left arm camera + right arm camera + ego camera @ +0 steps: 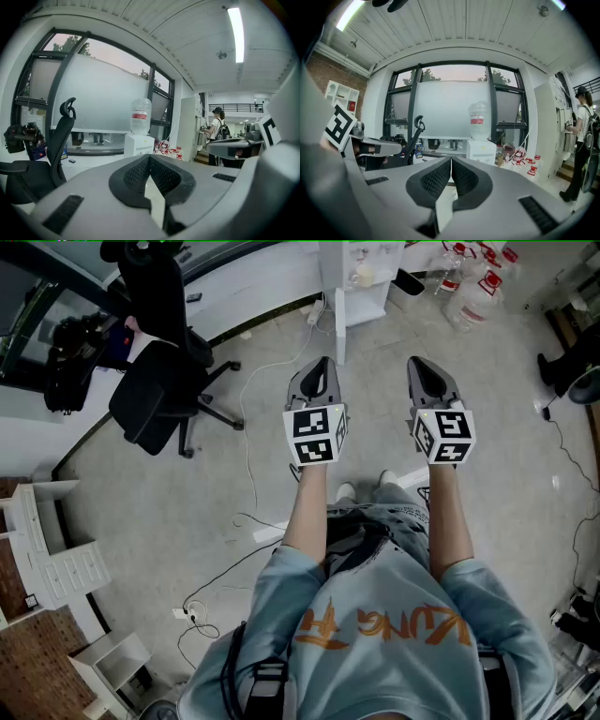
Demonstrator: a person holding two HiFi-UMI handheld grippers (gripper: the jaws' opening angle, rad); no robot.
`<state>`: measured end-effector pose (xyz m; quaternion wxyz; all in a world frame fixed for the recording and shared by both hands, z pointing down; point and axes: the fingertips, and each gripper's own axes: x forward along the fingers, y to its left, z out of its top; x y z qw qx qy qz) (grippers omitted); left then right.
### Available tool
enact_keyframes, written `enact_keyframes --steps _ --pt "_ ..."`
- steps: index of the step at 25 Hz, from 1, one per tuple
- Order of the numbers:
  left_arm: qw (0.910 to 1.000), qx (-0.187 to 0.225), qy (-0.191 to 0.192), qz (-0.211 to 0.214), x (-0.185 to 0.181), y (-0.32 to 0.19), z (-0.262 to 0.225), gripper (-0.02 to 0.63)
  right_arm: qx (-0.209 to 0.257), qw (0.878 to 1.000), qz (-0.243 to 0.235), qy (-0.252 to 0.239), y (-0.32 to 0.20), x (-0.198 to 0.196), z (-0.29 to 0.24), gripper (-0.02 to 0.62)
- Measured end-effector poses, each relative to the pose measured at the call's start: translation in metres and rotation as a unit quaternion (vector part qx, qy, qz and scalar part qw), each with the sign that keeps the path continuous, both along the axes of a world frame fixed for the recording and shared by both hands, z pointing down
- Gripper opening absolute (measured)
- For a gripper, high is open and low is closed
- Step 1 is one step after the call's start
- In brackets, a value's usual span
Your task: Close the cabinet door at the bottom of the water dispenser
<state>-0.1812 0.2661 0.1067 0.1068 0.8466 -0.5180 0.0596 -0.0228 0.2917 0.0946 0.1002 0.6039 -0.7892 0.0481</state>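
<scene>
Grey concrete floor (141, 512) stretches between the person and the white water dispenser (361, 277), which stands at the far side of the room by the window wall, well apart from both grippers. In the head view its cabinet door (338, 329) juts out from the base toward the person, seen edge-on. A large water bottle (140, 115) sits upside down on top of the dispenser.

Both arms are held out level and side by side. The left gripper (323, 362) has its fingers (136, 176) clenched, tips meeting, with nothing between them. The right gripper (417, 362) is likewise clenched on nothing, its ribbed pads pressed together. Each gripper points toward the dispenser, and neither touches anything.

A black office chair (159, 390) stands to the left of the dispenser. Several empty water jugs (473, 292) with red caps lie on the floor to its right. A white cable (248, 456) trails across the floor. Another person (218, 129) with a backpack stands at a cabinet off to the right.
</scene>
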Motion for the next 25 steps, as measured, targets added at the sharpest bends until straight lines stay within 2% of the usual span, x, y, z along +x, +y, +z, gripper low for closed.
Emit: enact_keyframes --steps 12,17,25 --pt "0.9999 0.003 0.011 0.002 -0.007 -0.005 -0.003 0.008 0.007 1.000 -0.004 0.012 -0.004 -0.008 -0.008 0.029" --pt "0.9996 -0.002 0.026 -0.009 -0.016 -0.015 0.001 0.008 0.013 1.000 0.005 0.004 -0.013 -0.007 -0.011 0.029" --pt "0.9978 -0.005 0.057 -0.032 -0.031 -0.035 0.003 0.008 0.014 0.999 0.010 0.027 -0.026 -0.001 -0.018 0.029"
